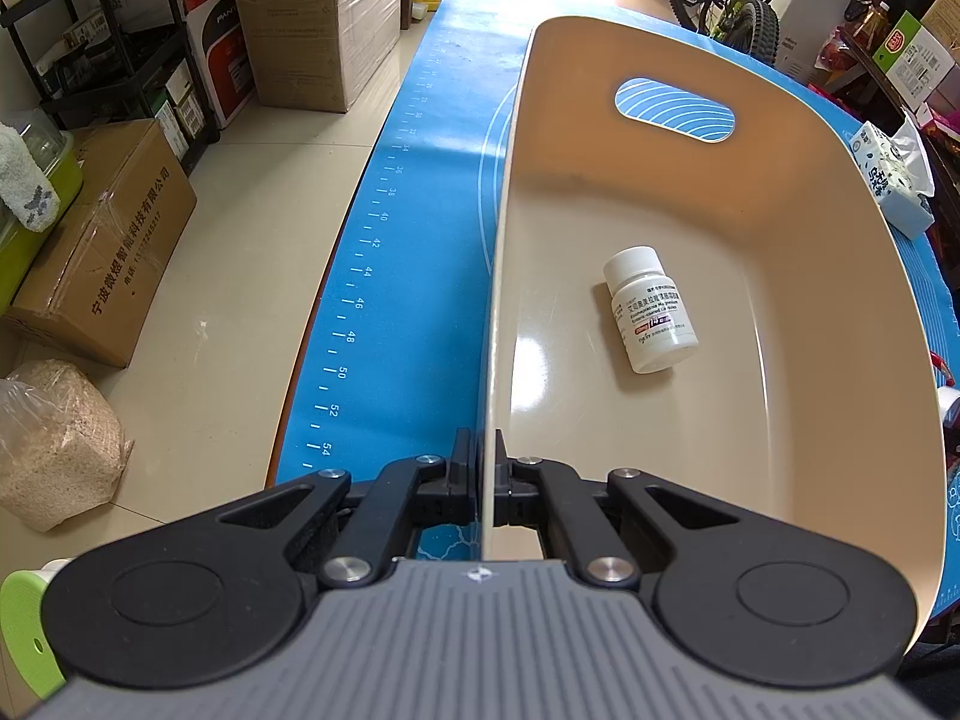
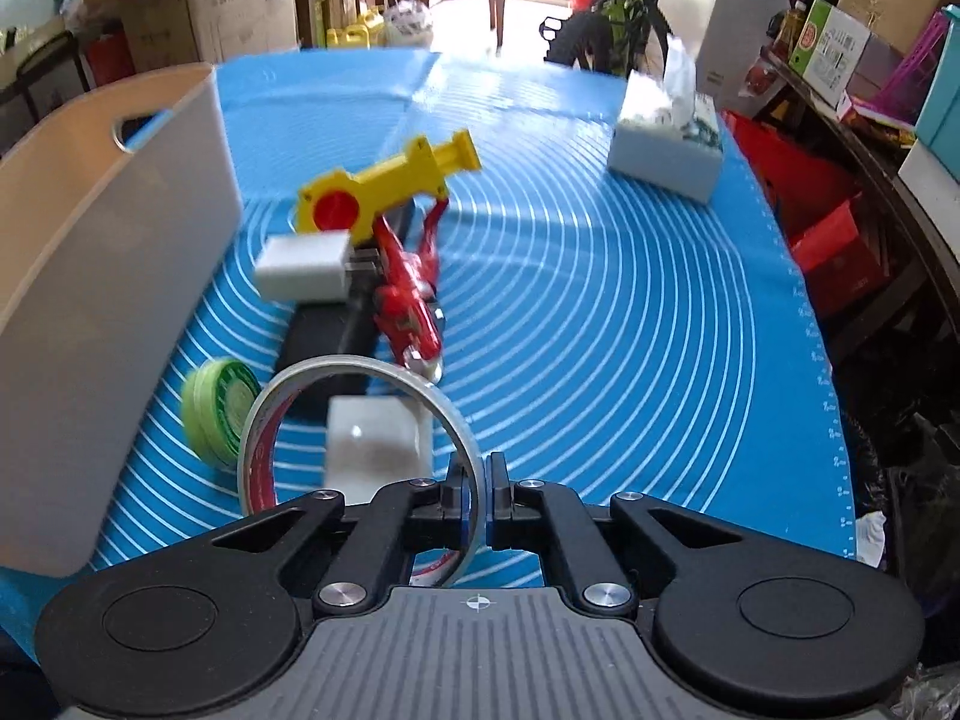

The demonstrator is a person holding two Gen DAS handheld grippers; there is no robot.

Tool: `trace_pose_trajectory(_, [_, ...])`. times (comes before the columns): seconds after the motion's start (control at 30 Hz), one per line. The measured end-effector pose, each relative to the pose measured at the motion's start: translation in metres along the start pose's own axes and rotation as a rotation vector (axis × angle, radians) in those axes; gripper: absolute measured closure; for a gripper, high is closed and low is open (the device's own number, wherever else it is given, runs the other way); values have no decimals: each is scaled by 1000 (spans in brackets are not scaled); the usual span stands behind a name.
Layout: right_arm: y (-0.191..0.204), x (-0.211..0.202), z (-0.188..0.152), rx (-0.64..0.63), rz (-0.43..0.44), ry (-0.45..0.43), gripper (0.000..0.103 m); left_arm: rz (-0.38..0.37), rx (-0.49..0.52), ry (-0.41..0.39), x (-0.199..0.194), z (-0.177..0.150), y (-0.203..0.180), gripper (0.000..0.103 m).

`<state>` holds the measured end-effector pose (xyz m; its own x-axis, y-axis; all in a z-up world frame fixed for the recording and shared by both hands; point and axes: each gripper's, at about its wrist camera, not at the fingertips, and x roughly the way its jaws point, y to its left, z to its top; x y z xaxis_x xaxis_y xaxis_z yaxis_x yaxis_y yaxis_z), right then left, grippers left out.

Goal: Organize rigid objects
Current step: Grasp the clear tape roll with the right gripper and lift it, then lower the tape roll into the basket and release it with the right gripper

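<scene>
- The blue mat spreads ahead of my right gripper and carries everything left to sort.
- The beige bin stands on the mat, ahead and to the left of the right gripper. My left gripper is clamped on its near wall, one finger inside and one outside, so the bin is steadied.
- A tissue box sits far ahead and to the right (I judge it no part of the sort).
- The yellow toy, the red toy and a black block lie clustered straight ahead of the right gripper, with a white cube at their left edge.
- The tape roll stands on edge right at the right gripper, whose fingers are closed on its rim; the ring rises to the left of the fingers. Whether it is clear of the mat I cannot tell.
- A white block shows through the ring, and a green disc lies just left of it.
- A white pill bottle lies on its side in the bin, ahead and slightly right of the left gripper.
- Step in hand, as I read it: the tape is gripped for its trip to the bin. Next I need to lift, swing left over the wall and release clear of the bottle.
</scene>
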<state>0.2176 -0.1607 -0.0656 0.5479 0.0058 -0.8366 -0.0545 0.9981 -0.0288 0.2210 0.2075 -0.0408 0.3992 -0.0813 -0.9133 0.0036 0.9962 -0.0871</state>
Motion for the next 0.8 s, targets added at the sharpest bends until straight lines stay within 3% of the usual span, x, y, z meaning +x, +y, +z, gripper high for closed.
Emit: trace_pose_trajectory(0.8, [38,-70,34,51,31,-281,87,-1,1,0,0,0,0,99])
